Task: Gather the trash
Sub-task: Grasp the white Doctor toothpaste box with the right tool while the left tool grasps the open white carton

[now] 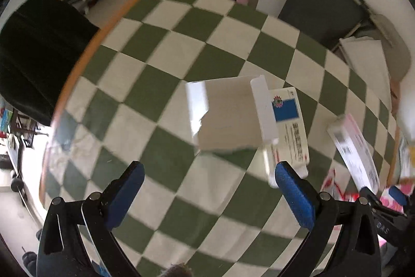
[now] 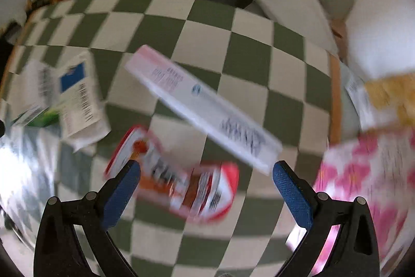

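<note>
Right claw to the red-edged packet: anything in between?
Nothing visible. The right claw is open just above the red-edged packet; the long pink-white box lies beyond it, not between.

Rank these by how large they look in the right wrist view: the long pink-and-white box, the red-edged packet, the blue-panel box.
1. Long pink-and-white box, spanning most of the middle.
2. Red-edged packet; it lies nearest the camera and is blurred, so its rank is unsure.
3. Blue-panel box.

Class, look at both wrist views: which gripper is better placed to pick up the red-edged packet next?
Right. The right gripper is open with the red-edged packet between its fingers; the left gripper faces a white box.
</note>
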The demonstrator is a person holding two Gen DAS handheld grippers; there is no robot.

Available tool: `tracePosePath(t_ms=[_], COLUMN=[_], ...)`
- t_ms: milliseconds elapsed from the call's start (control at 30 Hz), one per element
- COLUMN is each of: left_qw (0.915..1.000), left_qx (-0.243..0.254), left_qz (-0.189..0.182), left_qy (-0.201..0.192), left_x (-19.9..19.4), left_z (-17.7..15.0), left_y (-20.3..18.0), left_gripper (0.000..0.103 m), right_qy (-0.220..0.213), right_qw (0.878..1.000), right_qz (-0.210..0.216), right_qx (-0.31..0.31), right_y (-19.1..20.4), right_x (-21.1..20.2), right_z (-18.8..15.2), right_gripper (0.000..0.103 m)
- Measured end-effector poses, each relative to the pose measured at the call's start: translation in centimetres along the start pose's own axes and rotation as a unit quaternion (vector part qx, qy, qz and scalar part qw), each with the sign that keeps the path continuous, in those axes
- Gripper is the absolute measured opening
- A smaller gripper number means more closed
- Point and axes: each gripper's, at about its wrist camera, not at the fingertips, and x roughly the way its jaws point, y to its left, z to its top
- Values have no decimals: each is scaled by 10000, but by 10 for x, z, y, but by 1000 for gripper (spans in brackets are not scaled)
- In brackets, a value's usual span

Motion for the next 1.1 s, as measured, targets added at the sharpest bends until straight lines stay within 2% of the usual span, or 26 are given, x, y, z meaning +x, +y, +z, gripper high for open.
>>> tracePosePath(t_ms=[100, 167, 200, 267, 300, 367, 433, 500, 633, 700, 800, 967, 1000, 1033, 1100], left_qw=[9997, 9991, 9985, 9976, 9973, 9971, 9967, 9961, 9948, 9943, 9952, 9962, 9962, 9963, 9977], left_qx=[-85, -220, -289, -355, -335, -316, -325, -349, -369, -362, -306, -210, -222, -240, -180], left_qz=[48, -64, -254, -385, -421, -449, -494, -578, -779, -858, -761, -372, -362, -400, -376], left_qy=[218, 362, 397, 455, 494, 535, 557, 572, 533, 525, 531, 755, 760, 719, 543], left_x=[22, 34, 37, 42, 43, 46, 49, 49, 39, 35, 39, 71, 74, 75, 72], left_z=[16, 24, 28, 36, 38, 42, 44, 45, 46, 47, 48, 56, 56, 55, 53], left_y=[-8, -11, -12, -15, -17, -18, -17, -14, -9, -6, -4, -6, -6, -4, -5], left_gripper=[103, 103, 103, 103, 103, 103, 103, 103, 102, 102, 102, 101, 99, 88, 86], right_qy=[288, 445, 496, 495, 493, 515, 467, 508, 702, 730, 758, 727, 693, 637, 567], right_qw=[9990, 9978, 9971, 9964, 9963, 9966, 9976, 9981, 9948, 9938, 9944, 9964, 9969, 9975, 9980], right_qz=[-36, -35, -55, -135, -103, -59, 29, 120, 704, 785, 695, 427, 363, 314, 258], right_qx=[-344, -481, -574, -676, -701, -648, -501, -322, 213, 290, 248, 96, 60, 13, -34], right_y=[5, 9, 12, 15, 17, 17, 16, 11, 2, 2, 3, 12, 14, 15, 17], right_x=[36, 53, 62, 71, 75, 77, 74, 74, 73, 71, 75, 84, 86, 86, 85], right_z=[34, 44, 50, 55, 58, 60, 61, 62, 63, 64, 66, 63, 61, 60, 57], right_gripper=[103, 102, 100, 90, 79, 76, 67, 65, 65, 65, 67, 65, 65, 64, 61])
